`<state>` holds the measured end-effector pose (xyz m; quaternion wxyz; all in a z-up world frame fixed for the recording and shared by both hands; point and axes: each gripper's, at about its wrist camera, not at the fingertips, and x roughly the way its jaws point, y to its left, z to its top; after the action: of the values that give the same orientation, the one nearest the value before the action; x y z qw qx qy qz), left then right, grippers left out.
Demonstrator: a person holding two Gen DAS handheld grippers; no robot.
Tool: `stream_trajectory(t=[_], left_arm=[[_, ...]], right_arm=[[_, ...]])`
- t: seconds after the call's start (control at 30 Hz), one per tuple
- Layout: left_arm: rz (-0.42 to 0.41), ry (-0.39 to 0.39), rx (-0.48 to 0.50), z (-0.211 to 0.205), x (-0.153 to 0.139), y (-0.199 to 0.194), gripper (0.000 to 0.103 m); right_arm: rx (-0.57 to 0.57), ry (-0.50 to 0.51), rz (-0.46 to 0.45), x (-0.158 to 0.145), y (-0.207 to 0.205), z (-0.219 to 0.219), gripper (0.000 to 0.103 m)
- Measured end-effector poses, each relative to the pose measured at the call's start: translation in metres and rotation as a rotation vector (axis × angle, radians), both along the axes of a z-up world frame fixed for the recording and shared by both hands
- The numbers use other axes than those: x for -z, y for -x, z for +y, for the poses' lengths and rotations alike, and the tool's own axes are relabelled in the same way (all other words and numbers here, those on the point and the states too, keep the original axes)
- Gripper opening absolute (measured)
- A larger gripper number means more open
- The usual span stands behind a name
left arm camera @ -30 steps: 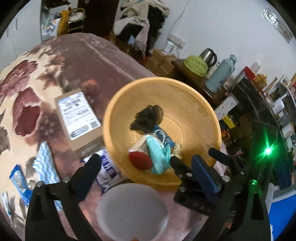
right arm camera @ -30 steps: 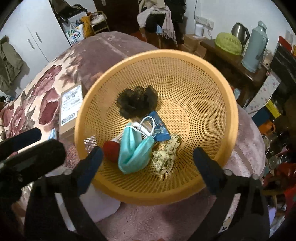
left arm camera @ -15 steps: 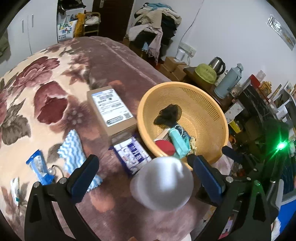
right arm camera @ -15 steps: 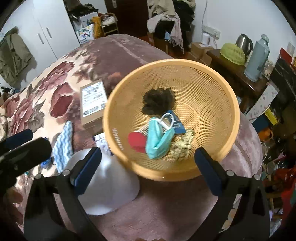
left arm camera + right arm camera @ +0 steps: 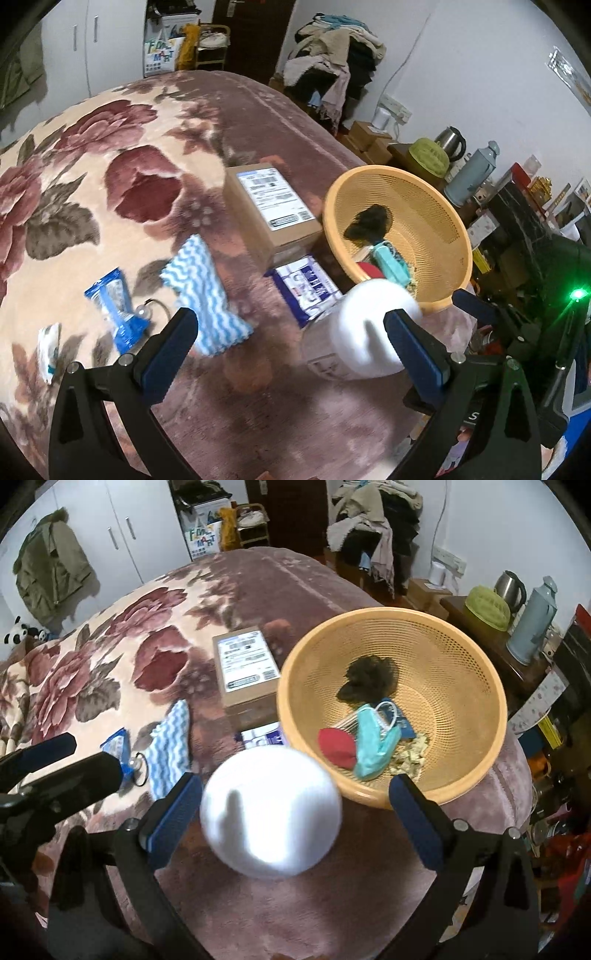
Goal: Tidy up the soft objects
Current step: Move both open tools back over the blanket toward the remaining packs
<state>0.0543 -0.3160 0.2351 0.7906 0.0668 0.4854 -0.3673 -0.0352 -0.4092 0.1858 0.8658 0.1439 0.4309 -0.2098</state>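
An orange mesh basket [image 5: 480, 686] [image 5: 458, 240] sits on the flowered blanket and holds a black hair tie [image 5: 369, 677], a teal face mask [image 5: 373, 744], a red pouch [image 5: 336, 746] and a yellow tape measure [image 5: 410, 751]. A blue-and-white wavy cloth [image 5: 203, 291] [image 5: 168, 746] lies on the blanket to its left. My left gripper [image 5: 291, 347] is open and empty above the blanket. My right gripper [image 5: 295, 812] is open and empty above a white upturned bowl [image 5: 271, 812] [image 5: 369, 328].
A cardboard box [image 5: 269, 206] and a blue-white tissue pack [image 5: 306, 288] lie beside the basket. Small blue packets [image 5: 114, 306] and a key ring [image 5: 147, 310] lie at the left. A side table with kettle [image 5: 509, 587] and thermos [image 5: 532, 627] stands beyond the bed's right edge.
Both grippers have pulled back and up from the basket, so more of the blanket, the cloth and the packets show. The left view has swung left. Both stay open.
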Motion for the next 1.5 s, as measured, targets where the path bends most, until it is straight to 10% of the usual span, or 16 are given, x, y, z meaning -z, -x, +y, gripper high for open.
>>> stream_trajectory(t=[1.5], left_arm=[[0.042, -0.102, -0.193, 0.184, 0.073, 0.010, 0.102]], right_arm=[[-0.246, -0.025, 0.100, 0.064, -0.017, 0.169, 0.103]])
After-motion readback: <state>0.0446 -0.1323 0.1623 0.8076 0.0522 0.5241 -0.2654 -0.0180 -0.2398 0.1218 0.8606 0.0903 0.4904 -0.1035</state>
